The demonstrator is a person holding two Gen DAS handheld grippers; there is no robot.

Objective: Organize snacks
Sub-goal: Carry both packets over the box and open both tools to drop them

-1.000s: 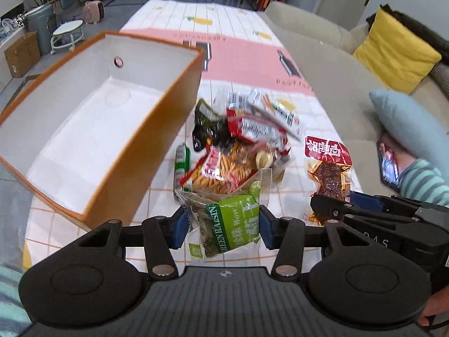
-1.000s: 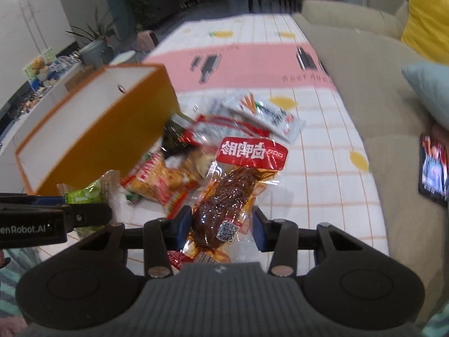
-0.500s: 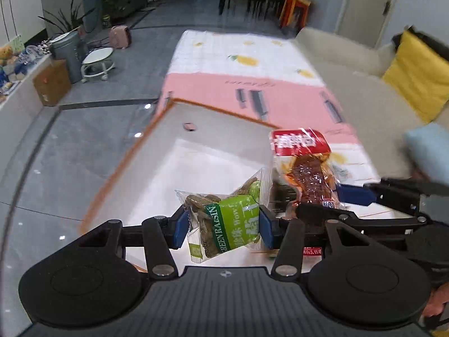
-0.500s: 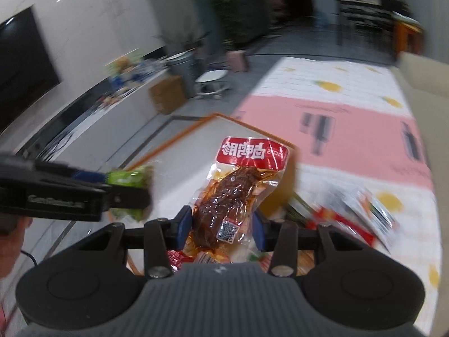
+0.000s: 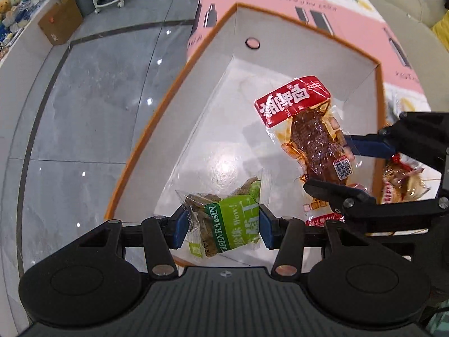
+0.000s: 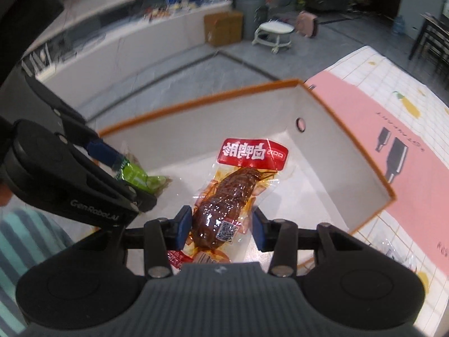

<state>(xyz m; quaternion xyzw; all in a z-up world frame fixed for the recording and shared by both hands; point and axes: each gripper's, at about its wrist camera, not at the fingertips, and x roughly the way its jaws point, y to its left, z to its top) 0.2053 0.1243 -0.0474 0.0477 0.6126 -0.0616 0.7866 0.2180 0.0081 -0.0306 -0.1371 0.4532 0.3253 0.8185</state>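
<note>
Both packets over the box, drop pending.

Left gripper [image 5: 221,229] jaws pinch the green raisin packet [image 5: 224,229] above the orange-rimmed box [image 5: 283,28], near its close wall. Right gripper [image 6: 221,229] jaws pinch the red-topped meat snack [image 6: 233,196] further in toward the box's middle, long axis pointing at the far wall. Both hang clear of the box floor; opening the jaws should drop them in.

Green raisin packet [image 5: 227,226] and red-topped braised meat packet [image 6: 230,199] held above the empty orange-rimmed box [image 5: 280,42]
</note>
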